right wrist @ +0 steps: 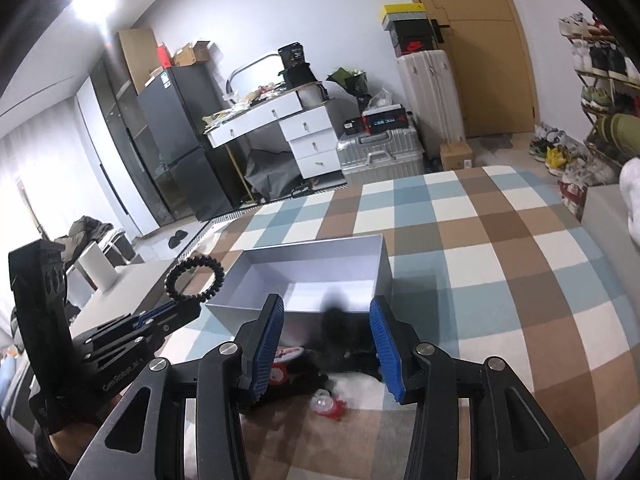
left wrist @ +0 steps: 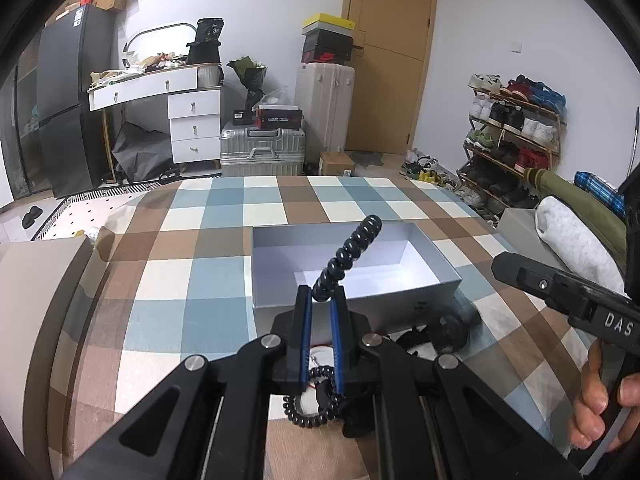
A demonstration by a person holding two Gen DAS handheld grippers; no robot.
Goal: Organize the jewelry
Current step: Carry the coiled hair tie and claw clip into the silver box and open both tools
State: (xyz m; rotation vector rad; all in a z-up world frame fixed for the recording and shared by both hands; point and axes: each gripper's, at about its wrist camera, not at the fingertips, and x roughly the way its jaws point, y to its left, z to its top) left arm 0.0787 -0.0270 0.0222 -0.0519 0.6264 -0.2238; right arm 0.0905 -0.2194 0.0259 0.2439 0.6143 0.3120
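1. Left tongs [left wrist: 321, 300] are clamped on a black beaded bracelet [left wrist: 348, 256], gripped at its bottom edge.
2. The bracelet's ring stands upright, rising from the tips and leaning toward the open grey box [left wrist: 436, 292].
3. Right tongs [right wrist: 326, 320] hang partly spread, nothing between the pads.
4. Below lie dark and red trinkets [right wrist: 328, 406] on the checked cloth [right wrist: 500, 280].

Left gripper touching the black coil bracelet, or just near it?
Touching. The left wrist view shows the left gripper with its pads clamped on the coil bracelet; the right wrist view shows the loop sticking up from its tips.
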